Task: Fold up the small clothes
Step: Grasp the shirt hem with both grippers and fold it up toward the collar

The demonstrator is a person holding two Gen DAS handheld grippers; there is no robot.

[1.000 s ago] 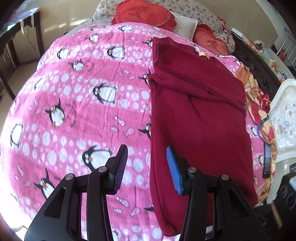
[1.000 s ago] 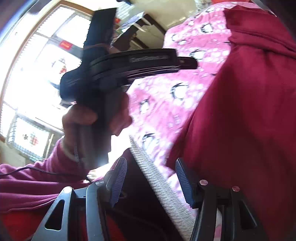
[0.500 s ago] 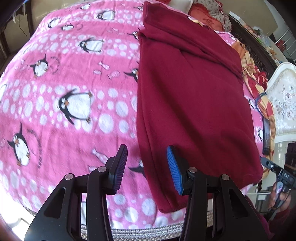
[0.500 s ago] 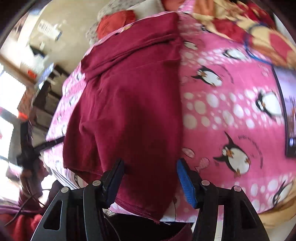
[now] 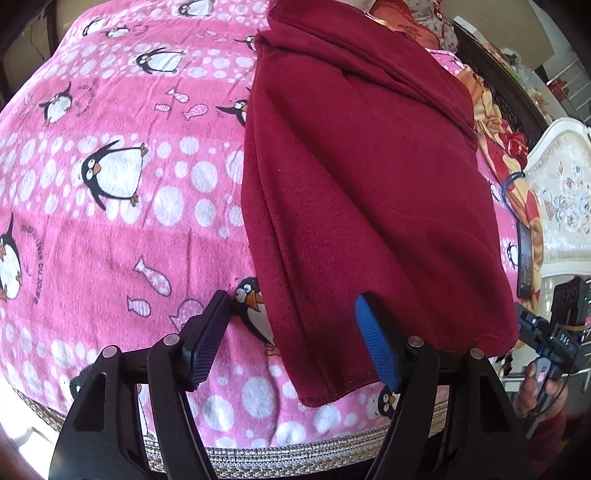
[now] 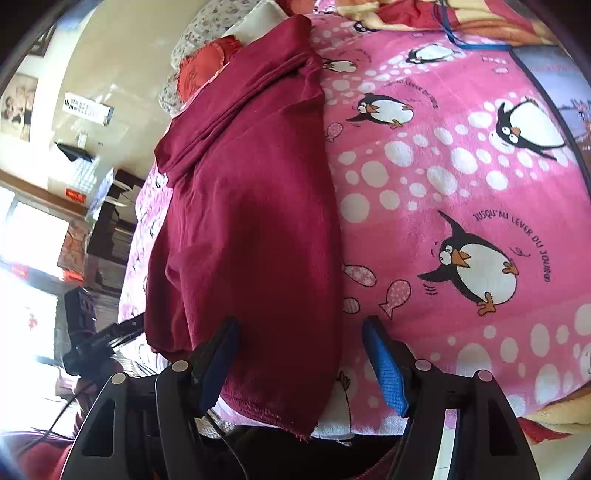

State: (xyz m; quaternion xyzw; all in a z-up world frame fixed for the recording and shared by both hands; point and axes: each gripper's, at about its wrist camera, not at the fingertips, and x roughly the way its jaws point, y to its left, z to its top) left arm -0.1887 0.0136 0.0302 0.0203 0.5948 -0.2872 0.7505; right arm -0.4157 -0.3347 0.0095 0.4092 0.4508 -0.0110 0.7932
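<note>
1. A pink penguin blanket [image 5: 122,206] is spread over the bed, and a woven grey border [image 5: 258,463] is seen along its near edge. Red cushions [image 6: 201,68] and a floral pillow [image 6: 207,29] lie at the head end; a patterned orange quilt [image 5: 513,158] is bunched along the far side, with a white carved chair [image 5: 565,192] beyond it.
2. One dark red garment [image 5: 369,166] is laid lengthwise on the blanket, its near hem [image 5: 332,397] reaching close to the bed's edge — nothing lies on top of it.
3. Two grippers are counted, one per hand. In the left wrist view a hand [image 5: 539,391] gripping the other tool is seen at the lower right.
4. The left gripper [image 5: 291,339] is tilted steeply down over the garment's near left corner. Its jaws have just been opening and stand wide; the blue pad rests on the cloth and the dark pad over the blanket, so the garment's edge lies between them, unpinched.
5. The right gripper [image 6: 301,360] is angled down at the near right corner — its jaws have likewise just been opening and stand wide, straddling the garment's edge without clamping it
</note>
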